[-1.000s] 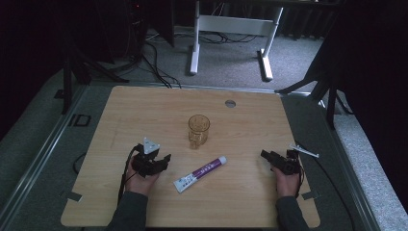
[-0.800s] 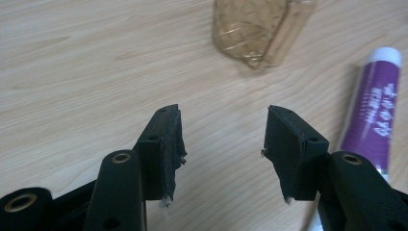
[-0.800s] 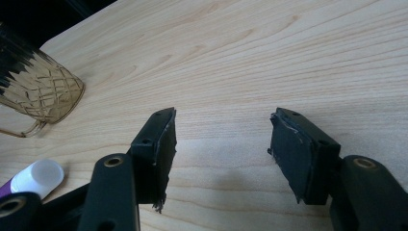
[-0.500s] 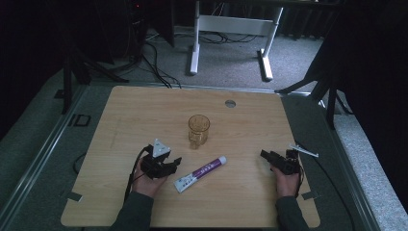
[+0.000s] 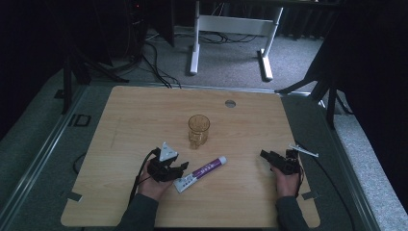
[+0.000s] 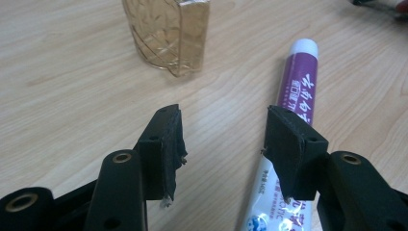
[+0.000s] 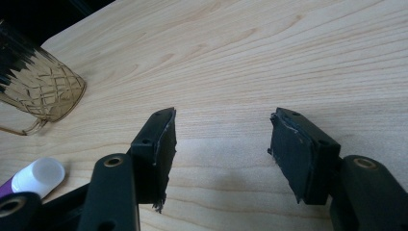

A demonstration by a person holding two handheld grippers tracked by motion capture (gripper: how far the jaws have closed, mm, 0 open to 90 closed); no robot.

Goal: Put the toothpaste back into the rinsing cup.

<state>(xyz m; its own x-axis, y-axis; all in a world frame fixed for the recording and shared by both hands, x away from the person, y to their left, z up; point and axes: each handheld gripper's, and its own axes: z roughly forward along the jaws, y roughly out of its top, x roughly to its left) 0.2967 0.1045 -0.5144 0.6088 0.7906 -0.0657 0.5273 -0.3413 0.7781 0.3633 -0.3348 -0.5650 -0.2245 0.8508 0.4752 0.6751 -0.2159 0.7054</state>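
tube (image 6: 300, 91) - purple, white cap | mug (image 6: 168, 33) - amber, diamond-cut | table (image 5: 144, 115) - pale woodgrain

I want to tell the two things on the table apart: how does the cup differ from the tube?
The cup stands upright; the tube lies flat. The cup is amber and see-through; the tube is purple and white, with printing. The left gripper is right beside the tube, apart from the cup. Both rest on the table.
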